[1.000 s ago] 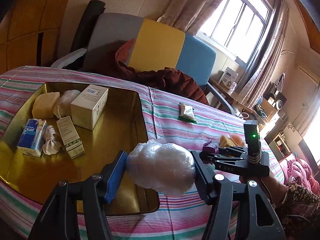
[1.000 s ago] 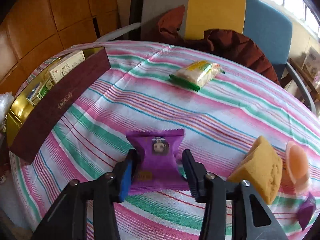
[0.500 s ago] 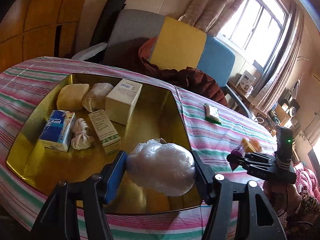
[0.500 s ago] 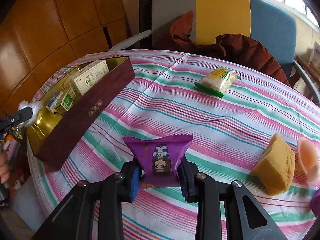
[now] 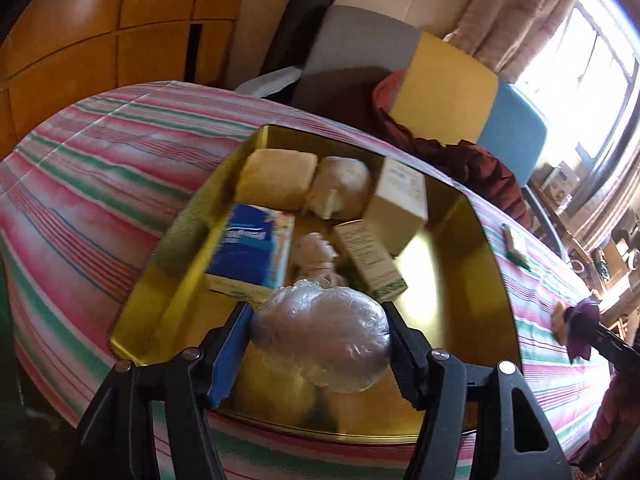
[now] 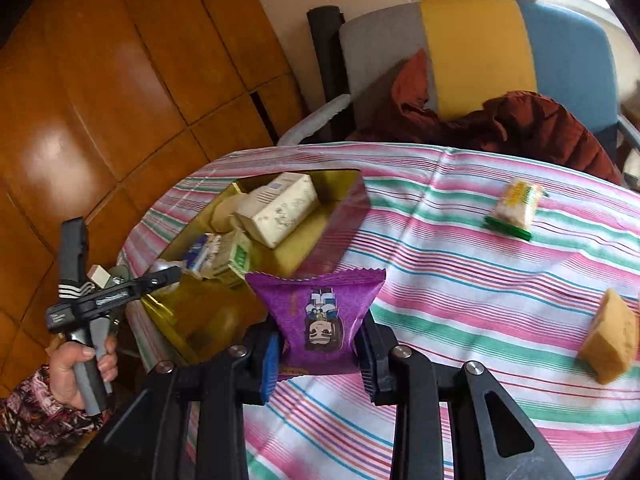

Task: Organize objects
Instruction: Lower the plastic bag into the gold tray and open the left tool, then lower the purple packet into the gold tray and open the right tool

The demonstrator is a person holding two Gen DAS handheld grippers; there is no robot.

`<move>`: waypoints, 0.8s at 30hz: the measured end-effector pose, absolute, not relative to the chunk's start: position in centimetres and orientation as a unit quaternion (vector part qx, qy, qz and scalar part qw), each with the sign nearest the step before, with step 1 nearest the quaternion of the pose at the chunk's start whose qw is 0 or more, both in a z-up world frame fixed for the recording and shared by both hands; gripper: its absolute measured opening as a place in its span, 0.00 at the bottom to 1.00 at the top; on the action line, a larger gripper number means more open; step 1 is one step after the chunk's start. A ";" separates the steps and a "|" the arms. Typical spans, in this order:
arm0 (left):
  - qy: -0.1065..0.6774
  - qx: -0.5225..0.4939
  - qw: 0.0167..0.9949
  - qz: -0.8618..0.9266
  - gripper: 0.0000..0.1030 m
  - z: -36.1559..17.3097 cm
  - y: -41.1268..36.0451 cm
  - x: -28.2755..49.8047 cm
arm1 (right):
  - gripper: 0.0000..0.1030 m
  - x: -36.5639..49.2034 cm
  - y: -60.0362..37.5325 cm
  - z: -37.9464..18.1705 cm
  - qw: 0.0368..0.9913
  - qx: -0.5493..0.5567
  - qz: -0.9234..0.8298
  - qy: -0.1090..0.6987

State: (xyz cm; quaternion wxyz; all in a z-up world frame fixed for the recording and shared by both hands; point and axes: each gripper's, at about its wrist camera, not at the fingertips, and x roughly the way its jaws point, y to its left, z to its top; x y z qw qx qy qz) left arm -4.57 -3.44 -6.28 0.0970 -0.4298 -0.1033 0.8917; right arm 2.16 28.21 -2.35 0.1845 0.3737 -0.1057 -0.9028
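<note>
Right now both tools are loaded. The left gripper (image 5: pixel 320 344) has its jaws clamped on a crumpled clear plastic bundle (image 5: pixel 322 338), one pad pressing each side, and it hangs over the near end of the gold tray (image 5: pixel 460 248). Beyond the bundle, further along the fingers, the tray holds a blue-and-white carton (image 5: pixel 250 254), a small twisted white wad (image 5: pixel 316 250) just right of it, a slim green-and-white box (image 5: pixel 370 258), a taller cream box (image 5: pixel 398 210), and at the far end a yellow sponge (image 5: pixel 276 178) beside a pale wrapped lump (image 5: pixel 342 190).

The right gripper (image 6: pixel 318 354) is closed tight on a purple snack packet (image 6: pixel 318 312), which is pinched at its lower half and lifted clear of the striped tablecloth (image 6: pixel 460 288). The tray's maroon outer wall (image 6: pixel 340 224) lies ahead and to the left of this tool. Ahead and to its right lies a green-and-yellow snack pack (image 6: pixel 514 210) on the cloth; further right, close to the edge of view, sits another yellow sponge (image 6: pixel 610 340). To the left, a hand (image 6: pixel 78 364) grips the handle of the other tool.
</note>
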 end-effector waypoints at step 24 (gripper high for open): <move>-0.210 -0.370 -0.007 0.905 0.75 -2.8 -10.4 -4.3 | 0.32 0.3 15.5 -2.8 0.262 0.420 -0.866 -0.068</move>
